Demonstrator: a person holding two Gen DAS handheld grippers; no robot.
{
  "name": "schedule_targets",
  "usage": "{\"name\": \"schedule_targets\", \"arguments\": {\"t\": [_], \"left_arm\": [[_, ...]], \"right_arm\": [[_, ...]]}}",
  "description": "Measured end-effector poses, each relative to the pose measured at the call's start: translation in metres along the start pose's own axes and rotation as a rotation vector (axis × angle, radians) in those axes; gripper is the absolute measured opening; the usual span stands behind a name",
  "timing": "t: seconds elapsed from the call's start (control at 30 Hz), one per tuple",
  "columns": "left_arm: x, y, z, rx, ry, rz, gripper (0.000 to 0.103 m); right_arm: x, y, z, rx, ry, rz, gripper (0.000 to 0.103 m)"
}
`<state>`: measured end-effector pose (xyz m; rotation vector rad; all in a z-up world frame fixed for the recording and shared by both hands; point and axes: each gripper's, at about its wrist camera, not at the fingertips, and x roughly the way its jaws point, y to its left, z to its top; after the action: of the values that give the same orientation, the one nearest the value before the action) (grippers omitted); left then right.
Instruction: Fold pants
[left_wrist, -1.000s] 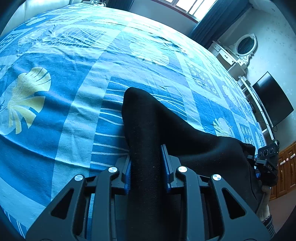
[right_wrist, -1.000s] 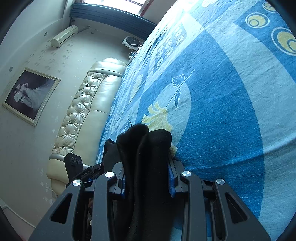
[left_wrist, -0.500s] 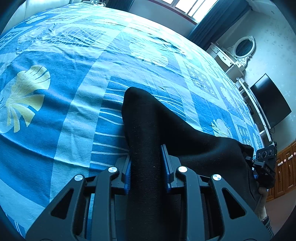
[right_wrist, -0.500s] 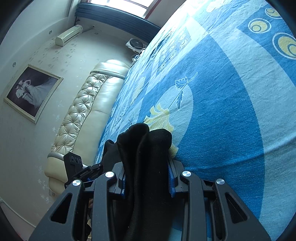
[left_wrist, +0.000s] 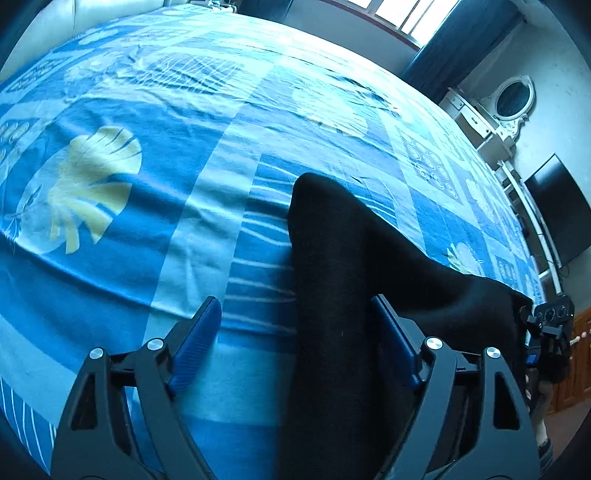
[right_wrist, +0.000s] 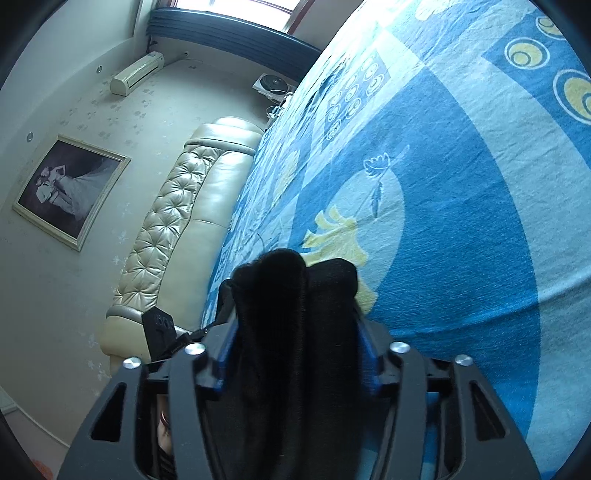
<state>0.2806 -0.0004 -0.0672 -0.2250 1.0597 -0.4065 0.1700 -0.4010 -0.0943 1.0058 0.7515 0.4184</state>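
Note:
Black pants (left_wrist: 332, 240) lie folded in a long strip on the blue patterned bed sheet (left_wrist: 110, 258). My left gripper (left_wrist: 295, 301) straddles one end of the strip. Its jaws are opening: the left pad stands well clear of the cloth and the right pad is just beside it. In the right wrist view, my right gripper (right_wrist: 294, 314) holds the bunched other end of the pants (right_wrist: 288, 280) between its blue pads. Those jaws are opening too, with the cloth loose and filling the gap. The right gripper's body (left_wrist: 550, 321) shows at the far end of the pants.
The bed sheet (right_wrist: 461, 221) spreads wide beyond the pants. A padded cream headboard (right_wrist: 166, 229) and a framed picture (right_wrist: 70, 192) stand on one side. A dark TV (left_wrist: 554, 210) and a dresser with an oval mirror (left_wrist: 513, 99) line the other wall.
Both grippers had their pads clamped on the black pants; now both sets of jaws have spread apart. The pants have stayed in place on the bed and neither hand has shifted.

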Motion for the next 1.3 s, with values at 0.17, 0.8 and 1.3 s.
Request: {"name": "schedule_targets", "arguments": {"t": [0.17,0.8,1.3], "left_arm": [[-0.030,0.013,-0.030,-0.010,0.014,-0.053,0.086],[-0.085,0.023,-0.138,-0.183,0.031,-0.264,0.088],[-0.078,0.032,-0.133,-0.272,0.036,-0.314,0.090]], "right_arm": [[-0.031,0.014,-0.021,0.040,-0.073,-0.055,0.078],[-0.103,0.027,-0.135,0.070,-0.046,-0.180,0.079],[-0.055,0.015,-0.101,0.147,-0.051,-0.163,0.081]]}}
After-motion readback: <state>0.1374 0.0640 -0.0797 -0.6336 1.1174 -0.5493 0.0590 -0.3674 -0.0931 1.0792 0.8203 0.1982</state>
